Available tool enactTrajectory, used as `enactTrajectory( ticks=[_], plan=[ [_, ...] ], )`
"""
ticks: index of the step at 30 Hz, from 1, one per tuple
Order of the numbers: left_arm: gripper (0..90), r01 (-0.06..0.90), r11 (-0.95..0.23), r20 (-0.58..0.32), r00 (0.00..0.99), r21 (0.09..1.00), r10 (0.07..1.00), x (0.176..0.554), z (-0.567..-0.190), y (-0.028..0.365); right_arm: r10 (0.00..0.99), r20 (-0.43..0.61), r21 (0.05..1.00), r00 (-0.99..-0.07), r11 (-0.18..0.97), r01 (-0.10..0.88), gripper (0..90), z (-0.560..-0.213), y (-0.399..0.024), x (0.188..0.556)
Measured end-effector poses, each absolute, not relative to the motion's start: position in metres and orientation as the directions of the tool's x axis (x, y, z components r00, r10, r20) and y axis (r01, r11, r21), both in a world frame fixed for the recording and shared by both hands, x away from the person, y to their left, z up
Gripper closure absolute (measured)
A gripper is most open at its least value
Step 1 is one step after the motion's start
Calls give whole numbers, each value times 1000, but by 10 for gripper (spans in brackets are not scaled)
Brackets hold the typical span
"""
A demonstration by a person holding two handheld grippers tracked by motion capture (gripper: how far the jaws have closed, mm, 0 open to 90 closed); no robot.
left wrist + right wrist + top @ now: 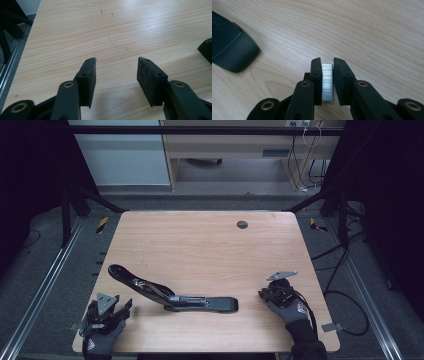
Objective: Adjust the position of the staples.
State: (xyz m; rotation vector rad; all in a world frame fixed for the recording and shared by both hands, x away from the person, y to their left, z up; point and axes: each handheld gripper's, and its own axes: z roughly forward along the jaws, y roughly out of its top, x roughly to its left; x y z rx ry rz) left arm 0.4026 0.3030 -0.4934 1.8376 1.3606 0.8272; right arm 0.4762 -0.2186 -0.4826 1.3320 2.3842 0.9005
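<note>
While clamped, tongs beside table edge.

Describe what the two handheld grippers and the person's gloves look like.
Both grippers, left gripper and right gripper, are black, each topped by a grey three-cornered plate. Their fingers carry flat black pads and brass-coloured pivot pins. Gloves are dark grey with red and white markings.

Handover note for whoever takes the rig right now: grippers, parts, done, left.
Right gripper: shut on a strip of staples, low over the table near its right front corner.
Left gripper: open, nothing between the jaws, at the left front corner.
Stapler: lies swung open, front middle of the table.
Done: stapler opened, staples picked up.
Left: probably load the staples into the stapler's channel and close it.
</note>
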Motion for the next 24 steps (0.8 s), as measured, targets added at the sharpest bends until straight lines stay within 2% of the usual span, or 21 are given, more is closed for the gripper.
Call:
enactTrajectory(
  ticks=[5, 19, 24],
  plan=[
    [491, 522, -208, 87, 246, 827, 965, 403, -494, 303, 796, 61, 648, -602, 427, 631, 782, -481, -216, 472],
    [488, 524, -209, 88, 247, 826, 965, 403, -494, 303, 791, 47, 619, -610, 457, 639, 780, -485, -211, 471],
    [488, 524, -210, 88, 248, 825, 965, 403, -494, 303, 791, 38, 618, -611, 462, 636, 748, -485, -211, 471]
  ],
)
